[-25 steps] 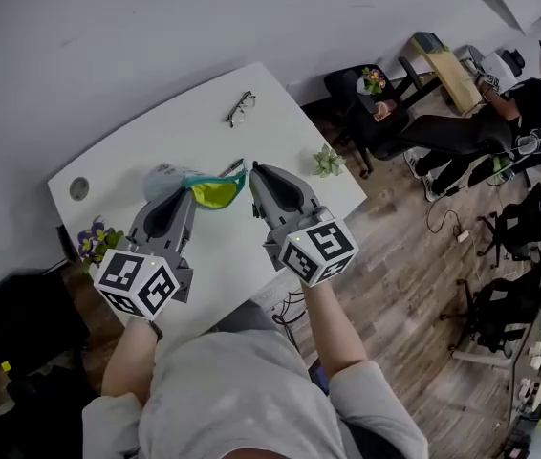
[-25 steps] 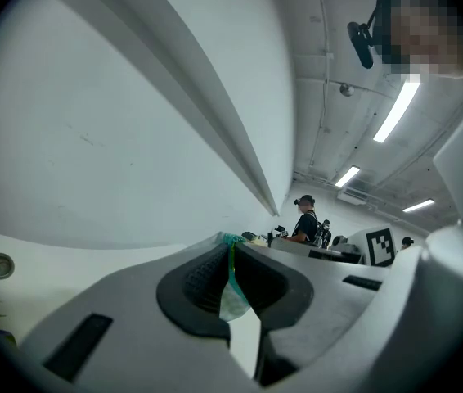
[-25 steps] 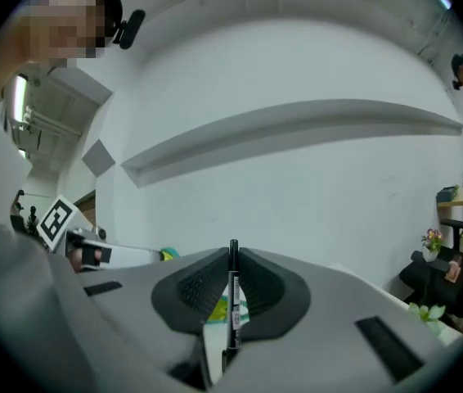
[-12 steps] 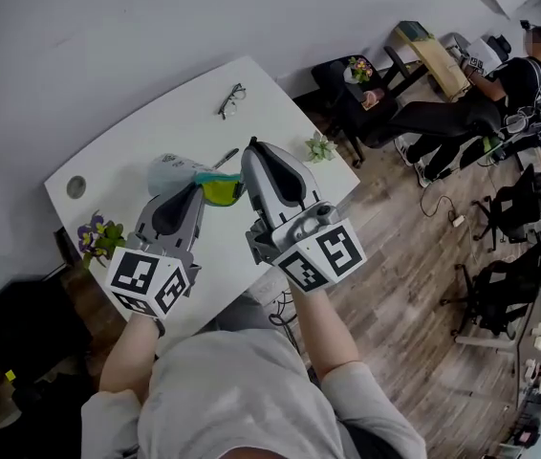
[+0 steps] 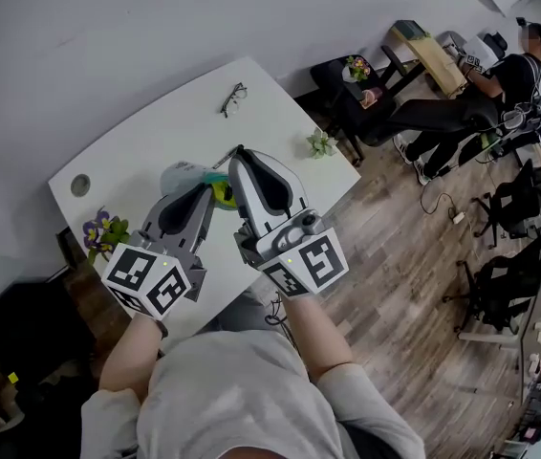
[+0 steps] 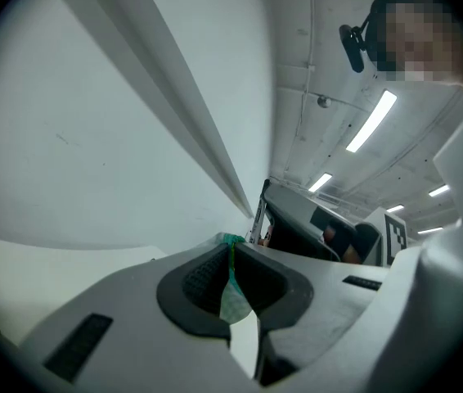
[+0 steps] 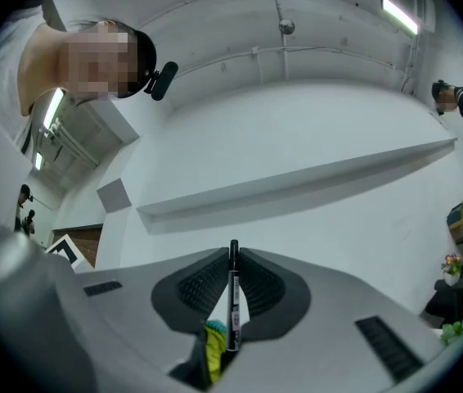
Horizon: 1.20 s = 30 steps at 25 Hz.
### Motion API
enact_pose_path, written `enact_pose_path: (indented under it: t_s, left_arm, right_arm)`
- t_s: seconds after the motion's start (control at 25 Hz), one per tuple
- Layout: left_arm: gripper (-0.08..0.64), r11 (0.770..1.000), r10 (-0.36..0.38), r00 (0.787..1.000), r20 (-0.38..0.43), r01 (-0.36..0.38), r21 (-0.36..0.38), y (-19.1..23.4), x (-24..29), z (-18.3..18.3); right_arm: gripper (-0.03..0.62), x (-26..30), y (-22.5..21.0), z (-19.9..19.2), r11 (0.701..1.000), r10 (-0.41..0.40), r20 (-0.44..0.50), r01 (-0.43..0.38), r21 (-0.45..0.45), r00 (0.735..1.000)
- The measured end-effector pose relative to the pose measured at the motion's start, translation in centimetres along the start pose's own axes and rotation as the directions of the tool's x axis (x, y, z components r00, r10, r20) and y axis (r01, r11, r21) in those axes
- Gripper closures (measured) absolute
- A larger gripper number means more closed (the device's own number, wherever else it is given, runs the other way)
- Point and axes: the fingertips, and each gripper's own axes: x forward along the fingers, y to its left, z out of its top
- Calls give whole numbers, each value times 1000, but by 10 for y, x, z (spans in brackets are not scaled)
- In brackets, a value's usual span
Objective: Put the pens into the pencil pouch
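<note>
A: Status?
B: Left tongs (image 6: 231,248) clenched on the pouch (image 6: 233,297) edge, over the surface (image 5: 156,132). Right tongs (image 7: 233,256) grasp a black pen (image 7: 233,301), right beside the pouch's yellow mouth.
A: In yet?
B: No, insertion not done. No other pens seen.

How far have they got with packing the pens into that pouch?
Done: I can't tell whether any pen is inside the pencil pouch yet. In hand: the left gripper pinches the pouch's edge, and the right gripper clamps a black pen beside it, not yet in. Left: drop that pen in; no loose pens show on the white table.
</note>
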Motion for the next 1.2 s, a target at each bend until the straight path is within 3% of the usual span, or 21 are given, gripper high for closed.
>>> enact_pose_path:
  t_s: [0.28,0.64,0.92,1.2]
  left_arm:
    - [520,999,-31,999,21,32,-38,-4,-3,10]
    - [520,998,-29,999,43,31,-46,-2,-4,18]
    - [520,998,-14,999,41,17,-52,3,-5,17]
    - [520,998,18,999,33,-15,-65,12,-6,9]
  right_arm:
    - [537,-11,3,-25,999,-18,-65,15,-49,998]
    - [537,-32,1,-62,988,-28,-248,-11,-152,968]
    - [535,-33,4,-67,989,-5,-281,-38,-145,960]
    - [544,-34,-27,-62,986,-100,-285,56,-158,953]
